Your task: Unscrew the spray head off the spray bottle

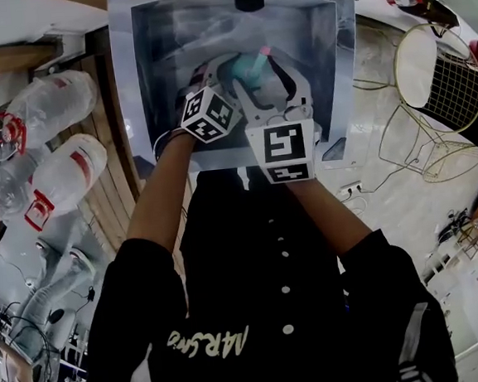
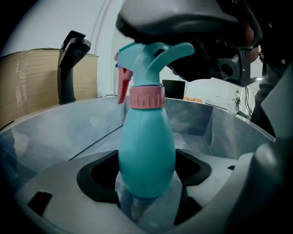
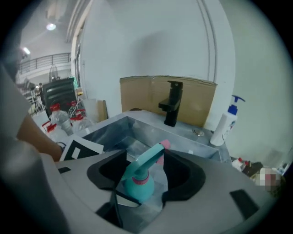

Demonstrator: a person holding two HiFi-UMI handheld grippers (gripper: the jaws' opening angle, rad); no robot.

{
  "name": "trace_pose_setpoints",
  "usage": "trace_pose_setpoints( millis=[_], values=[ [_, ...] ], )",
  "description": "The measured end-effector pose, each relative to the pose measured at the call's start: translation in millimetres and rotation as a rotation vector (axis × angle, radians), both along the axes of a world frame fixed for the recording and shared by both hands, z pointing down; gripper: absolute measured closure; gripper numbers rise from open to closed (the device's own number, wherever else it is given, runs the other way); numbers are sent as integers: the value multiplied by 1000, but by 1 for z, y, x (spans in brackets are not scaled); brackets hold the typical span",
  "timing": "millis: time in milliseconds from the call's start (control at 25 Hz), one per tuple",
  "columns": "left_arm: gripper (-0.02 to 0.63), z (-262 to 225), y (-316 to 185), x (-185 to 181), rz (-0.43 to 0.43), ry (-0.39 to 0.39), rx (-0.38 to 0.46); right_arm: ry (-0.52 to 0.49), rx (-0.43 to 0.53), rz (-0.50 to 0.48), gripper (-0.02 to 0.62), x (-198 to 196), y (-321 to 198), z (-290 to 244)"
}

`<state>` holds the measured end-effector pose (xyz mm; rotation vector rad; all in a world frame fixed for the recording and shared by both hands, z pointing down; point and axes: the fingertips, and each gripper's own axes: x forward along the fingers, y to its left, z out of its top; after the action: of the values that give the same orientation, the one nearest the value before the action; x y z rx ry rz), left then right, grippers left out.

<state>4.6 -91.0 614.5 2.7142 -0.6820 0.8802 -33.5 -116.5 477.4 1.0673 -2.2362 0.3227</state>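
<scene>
Two grippers meet above the sink: your left gripper clamps the teal spray bottle upright by its body, while your right gripper, jaws apart, straddles the spray head without pressing it.

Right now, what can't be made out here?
- Spray bottle base: left gripper view, blurred, low between the left tongs.
- Spray head top: left gripper view, covered by the right tongs overhead.
- Bottle body: head view, under both tongs.
- Pump bottle label: right gripper view, too small.
</scene>
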Motion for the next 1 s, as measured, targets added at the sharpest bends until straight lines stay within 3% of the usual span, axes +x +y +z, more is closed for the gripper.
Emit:
trace_pose_setpoints(
  millis=[280,600,760,880,1000],
  values=[
    [222,-1,-2,0,-5,4,-5,85,105,-201,362,-7,3,-2],
    [222,-1,-2,0,7,0,-2,62,32,-450,502,-4,16,1],
    [222,0,-1,0,20,-6,2,28,33,-694,506,-4,23,1],
    [222,1,-1,0,28,-6,3,24,96,-925,508,-2,29,2],
    [222,0,-1,1,35,-5,1,10,93,-1020,511,-1,28,0]
  ],
)
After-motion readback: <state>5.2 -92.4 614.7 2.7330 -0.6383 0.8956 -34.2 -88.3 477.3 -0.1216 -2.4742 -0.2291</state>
